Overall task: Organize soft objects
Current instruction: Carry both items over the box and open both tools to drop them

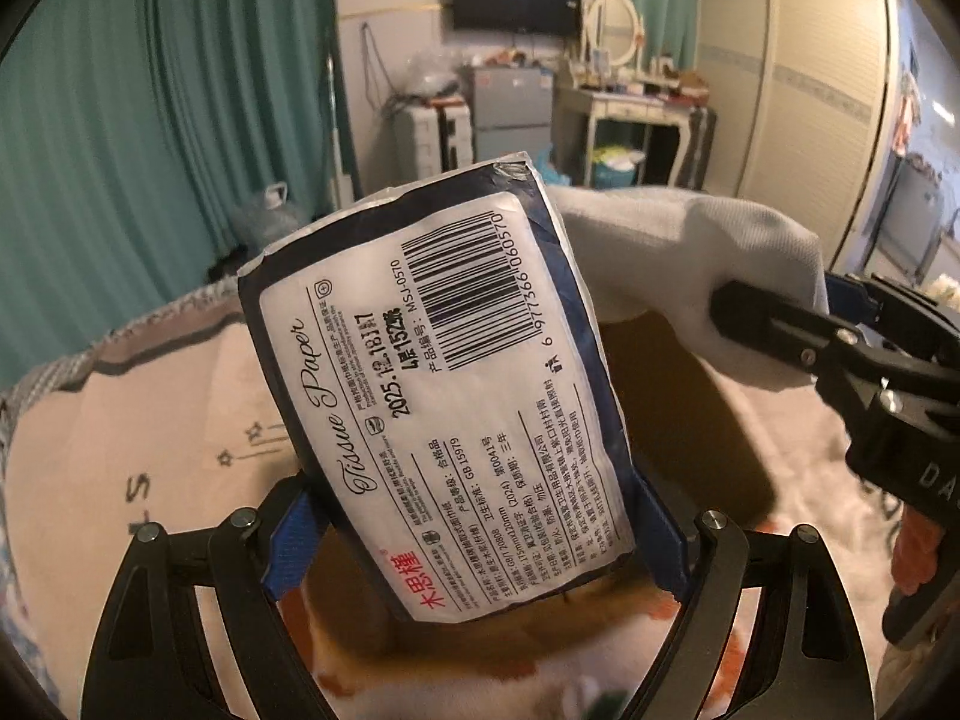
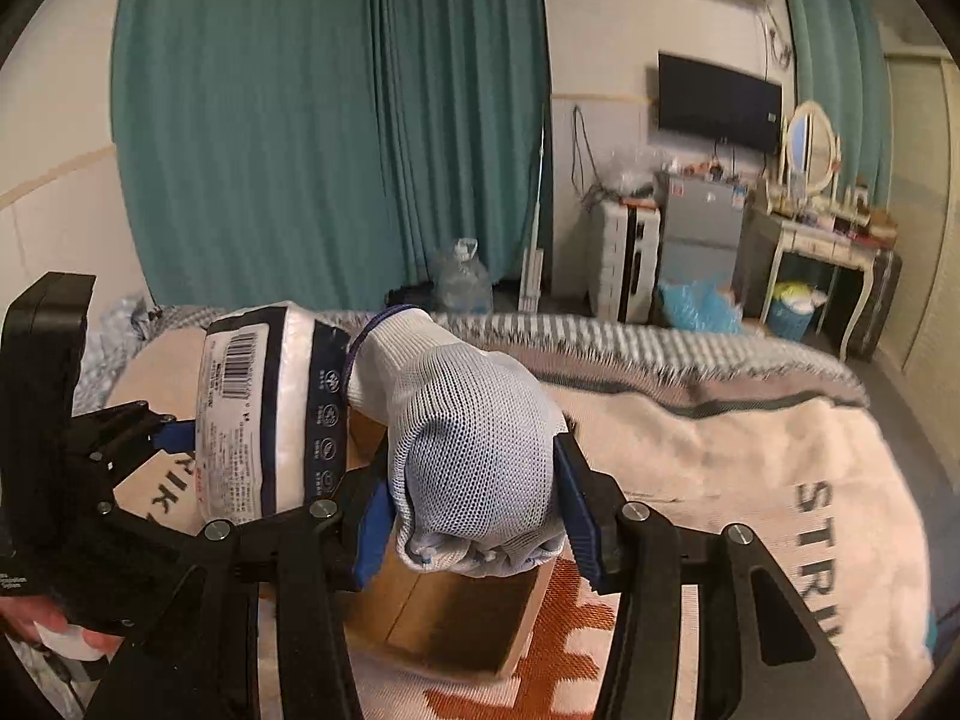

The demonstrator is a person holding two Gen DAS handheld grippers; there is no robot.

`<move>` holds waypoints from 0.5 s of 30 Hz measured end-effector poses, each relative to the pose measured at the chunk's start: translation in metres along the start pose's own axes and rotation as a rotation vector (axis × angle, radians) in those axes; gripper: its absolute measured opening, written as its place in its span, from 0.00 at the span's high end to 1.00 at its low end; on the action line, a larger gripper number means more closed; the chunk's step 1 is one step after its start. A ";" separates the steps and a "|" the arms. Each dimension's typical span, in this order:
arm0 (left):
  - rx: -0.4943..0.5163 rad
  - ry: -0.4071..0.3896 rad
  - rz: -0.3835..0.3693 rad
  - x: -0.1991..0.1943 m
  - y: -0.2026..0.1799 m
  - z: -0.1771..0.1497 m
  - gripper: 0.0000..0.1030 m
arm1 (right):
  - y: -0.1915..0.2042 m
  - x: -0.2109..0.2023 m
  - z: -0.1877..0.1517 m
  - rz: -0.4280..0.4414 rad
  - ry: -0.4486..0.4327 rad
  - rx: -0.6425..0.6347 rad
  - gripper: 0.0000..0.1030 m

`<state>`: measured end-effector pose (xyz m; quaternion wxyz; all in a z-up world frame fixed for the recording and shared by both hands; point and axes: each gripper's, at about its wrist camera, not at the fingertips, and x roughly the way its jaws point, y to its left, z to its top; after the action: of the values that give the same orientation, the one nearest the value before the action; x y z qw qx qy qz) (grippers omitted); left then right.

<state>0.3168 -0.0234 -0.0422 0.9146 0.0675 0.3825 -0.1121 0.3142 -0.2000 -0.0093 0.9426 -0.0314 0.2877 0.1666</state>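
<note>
My left gripper (image 1: 474, 540) is shut on a navy and white tissue paper pack (image 1: 444, 384), holding it tilted above an open cardboard box (image 1: 678, 396) on the bed. The pack also shows at the left of the right wrist view (image 2: 264, 414). My right gripper (image 2: 474, 516) is shut on a bundled white knit glove (image 2: 474, 450), holding it above the box (image 2: 456, 618). In the left wrist view the glove (image 1: 690, 252) and the right gripper (image 1: 780, 330) sit behind the pack at the right.
The box rests on a pink blanket (image 2: 720, 480) with dark letters and orange patterns. Teal curtains (image 2: 300, 120), a water jug (image 2: 462, 282), a small fridge (image 2: 702, 234) and a dressing table (image 2: 828, 240) stand across the room.
</note>
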 end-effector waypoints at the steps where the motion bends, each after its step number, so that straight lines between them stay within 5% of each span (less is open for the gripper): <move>1: 0.010 -0.002 0.016 0.006 -0.001 0.000 0.14 | -0.003 0.010 -0.006 0.002 0.010 0.007 0.53; 5: 0.007 -0.028 0.053 0.016 0.002 -0.002 0.10 | -0.014 0.030 -0.019 0.026 0.033 0.041 0.41; 7: -0.007 -0.037 0.053 0.014 0.004 -0.005 0.08 | -0.018 0.029 -0.022 0.027 0.007 0.066 0.21; 15: -0.019 -0.111 0.094 -0.039 0.008 0.009 0.08 | -0.016 -0.018 -0.006 -0.001 -0.018 0.050 0.21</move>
<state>0.2985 -0.0121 -0.0080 0.9394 0.0705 0.3285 -0.0689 0.3026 -0.2213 -0.0052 0.9457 -0.0064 0.2832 0.1592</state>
